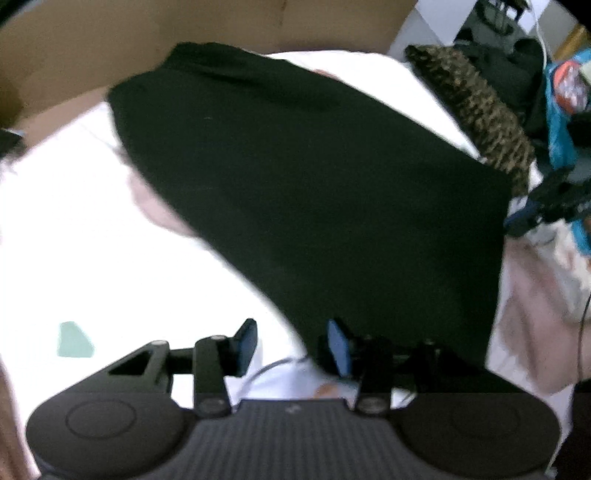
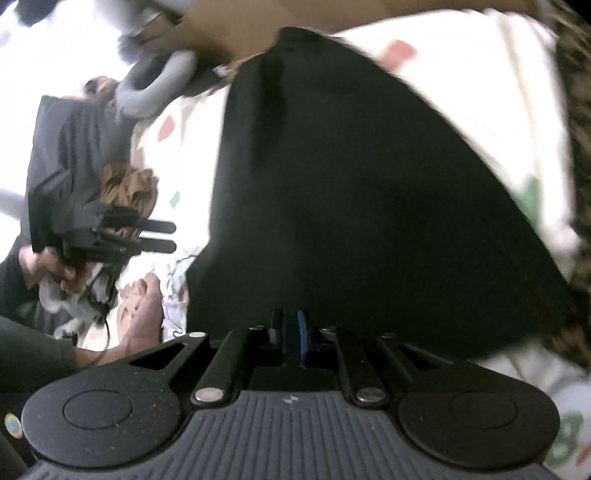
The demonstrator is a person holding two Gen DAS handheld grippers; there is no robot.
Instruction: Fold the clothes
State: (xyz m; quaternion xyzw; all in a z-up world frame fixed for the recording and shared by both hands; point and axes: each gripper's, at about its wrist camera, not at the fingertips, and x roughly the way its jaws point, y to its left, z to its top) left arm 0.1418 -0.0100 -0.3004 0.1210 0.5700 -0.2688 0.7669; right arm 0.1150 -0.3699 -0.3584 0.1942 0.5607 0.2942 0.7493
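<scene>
Gaping empty over the white sheet [image 1: 92,240], left fingers [image 1: 246,345]; right fingers [image 2: 303,338] nearly together beside black garment [image 1: 314,192]

White patterned bedsheet [image 1: 92,236] (bright), black garment [image 1: 314,177] on it.

I see a white bedsheet [image 1: 92,229] spread wide, printed with small red and green shapes [image 2: 168,127] in my right view. Beyond the bedsheet's far edge runs a brown cardboard panel [image 1: 147,33], and along its right side lies a leopard-print cushion [image 1: 480,114], with a blue patterned bag [image 1: 565,110] just past that cushion. At the bedsheet's left side in my right view sits a crumpled brown cloth [image 2: 127,192], and above it, near the cardboard, a grey curved padded thing [image 2: 155,85] that is too blurred for me to name.
</scene>
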